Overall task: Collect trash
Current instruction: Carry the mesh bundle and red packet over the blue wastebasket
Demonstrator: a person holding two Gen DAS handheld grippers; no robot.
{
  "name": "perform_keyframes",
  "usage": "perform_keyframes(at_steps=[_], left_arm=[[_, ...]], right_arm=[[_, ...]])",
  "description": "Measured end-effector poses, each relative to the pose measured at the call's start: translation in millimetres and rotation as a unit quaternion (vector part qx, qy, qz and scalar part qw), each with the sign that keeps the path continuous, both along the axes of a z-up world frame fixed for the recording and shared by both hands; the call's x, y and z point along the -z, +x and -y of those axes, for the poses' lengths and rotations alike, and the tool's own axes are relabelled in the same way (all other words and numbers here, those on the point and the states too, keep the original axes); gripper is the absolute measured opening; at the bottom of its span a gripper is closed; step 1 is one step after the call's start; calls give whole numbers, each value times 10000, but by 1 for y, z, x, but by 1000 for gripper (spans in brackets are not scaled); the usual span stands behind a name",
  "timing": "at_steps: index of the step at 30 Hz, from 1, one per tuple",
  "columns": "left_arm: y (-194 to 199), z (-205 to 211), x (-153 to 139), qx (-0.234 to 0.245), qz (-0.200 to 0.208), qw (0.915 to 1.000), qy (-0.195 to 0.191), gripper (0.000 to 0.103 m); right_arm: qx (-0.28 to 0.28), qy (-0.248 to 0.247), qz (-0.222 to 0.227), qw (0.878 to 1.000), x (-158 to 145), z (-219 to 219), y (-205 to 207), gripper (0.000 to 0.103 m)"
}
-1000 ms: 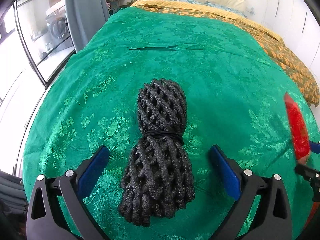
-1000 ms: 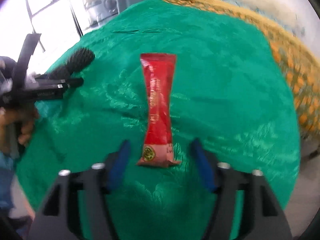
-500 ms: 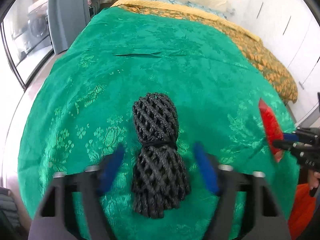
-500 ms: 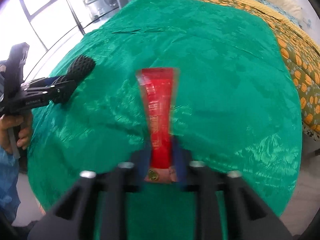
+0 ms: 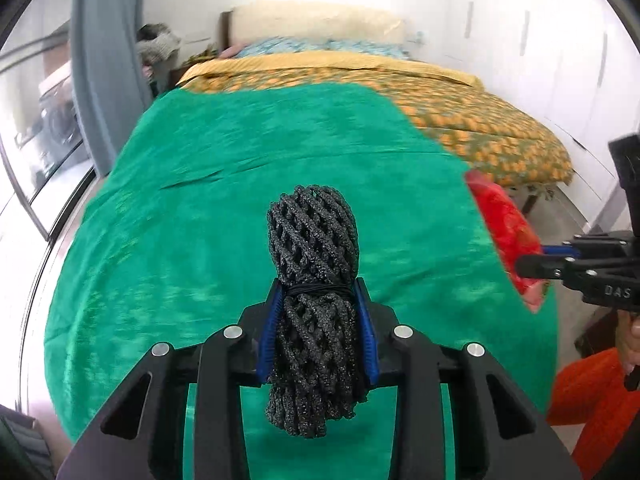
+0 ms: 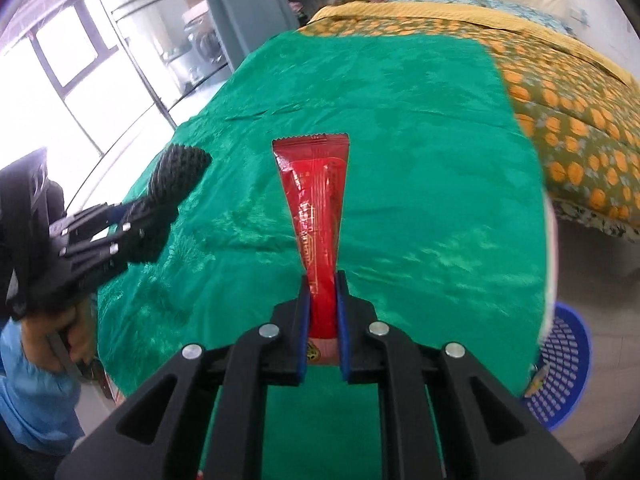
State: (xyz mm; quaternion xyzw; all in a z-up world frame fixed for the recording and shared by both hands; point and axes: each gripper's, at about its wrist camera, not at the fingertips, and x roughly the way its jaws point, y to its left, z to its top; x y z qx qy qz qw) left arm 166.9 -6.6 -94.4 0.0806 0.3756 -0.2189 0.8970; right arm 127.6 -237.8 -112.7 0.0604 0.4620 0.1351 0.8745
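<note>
Both pieces of trash are in hand. The left gripper (image 5: pixel 318 304) is clamped on the black net (image 5: pixel 314 280), its blue pads pressing the bundle just below the elastic band, with the rounded top sticking out ahead and the loose end hanging under the jaws. The net looks lifted clear of the green bedspread (image 5: pixel 180 220), though the fisheye view makes the gap hard to judge. The right gripper (image 6: pixel 323 292) is pinched on the lower part of the red wrapper (image 6: pixel 316 200), which stands out forward over the bed; its printed bottom edge shows behind the pads.

No other litter shows on the green cloth in either view. So the picking part seems done for these two items, and what is left is the drop-off. A blue basket (image 6: pixel 568 368) sits on the floor past the bed's right edge, near the right gripper; it is likely the bin, though that is a guess. It already holds something yellowish, too small to name. The wrapper has the short trip; the net must cross over from the left side
</note>
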Motion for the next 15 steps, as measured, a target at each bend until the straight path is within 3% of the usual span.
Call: perform_keyframes(at_steps=[10,15], left_arm=[[-43,110,-18,610,308,9976,137,33],[-65,165,-16,1117,110,9937,32,33]], right_arm=[[768,65,145,9969,-7,96,-58,11],[1204,112,156,9925,4,153,-80,11]])
